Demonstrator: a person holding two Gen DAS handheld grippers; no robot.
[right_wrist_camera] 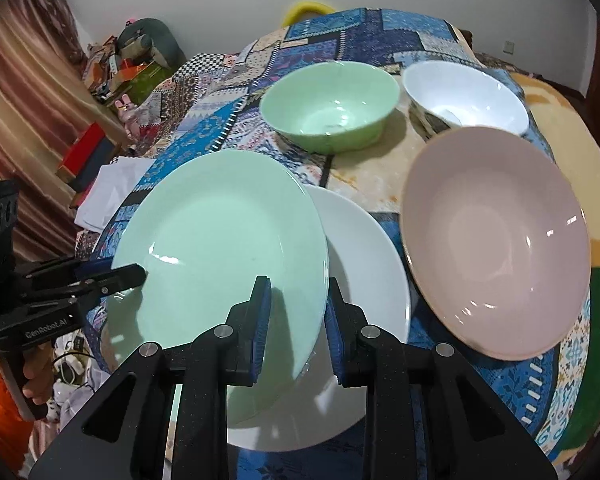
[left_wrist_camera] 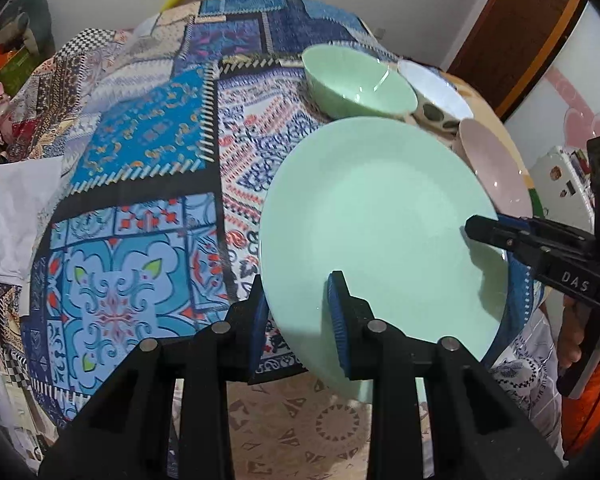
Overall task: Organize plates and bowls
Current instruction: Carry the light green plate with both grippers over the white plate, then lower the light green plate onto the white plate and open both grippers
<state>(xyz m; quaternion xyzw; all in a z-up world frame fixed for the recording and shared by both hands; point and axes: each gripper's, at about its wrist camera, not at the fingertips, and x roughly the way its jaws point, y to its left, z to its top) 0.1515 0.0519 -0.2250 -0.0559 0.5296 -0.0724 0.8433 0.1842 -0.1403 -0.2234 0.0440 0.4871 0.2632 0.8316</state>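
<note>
A: Plate status. Green plate (right_wrist_camera: pixel 220 248) is carried between both tools, held tilted above the white plate (right_wrist_camera: pixel 364 280) that lies on the patterned tablecloth (left_wrist_camera: pixel 140 184). Left gripper (left_wrist_camera: pixel 300 316) pinches the near rim, one pad over the face, the other under. Right gripper (right_wrist_camera: pixel 296 320) pinches the opposite rim the same way.

B: Rest of the crockery?

A: Pink bowl (right_wrist_camera: pixel 496 240) just right of the white plate. Green bowl (right_wrist_camera: pixel 328 104) and white bowl (right_wrist_camera: pixel 464 96) further back, side by side, close to each other.

B: Step in hand, by your reading?

A: Likely stacking green on white. Not yet seated; the green plate's right edge overlaps the white one, but I cannot tell whether they touch.

B: Risks?

A: Glazed rim, narrow pads: the plate may slide out if either hand twists or the two pull apart. Lowering it tilted could knock one edge on the white plate and chip it, or shove it toward the table edge. A drift rightward may clip the pink bowl. Uneven release would drop one side hard.
</note>
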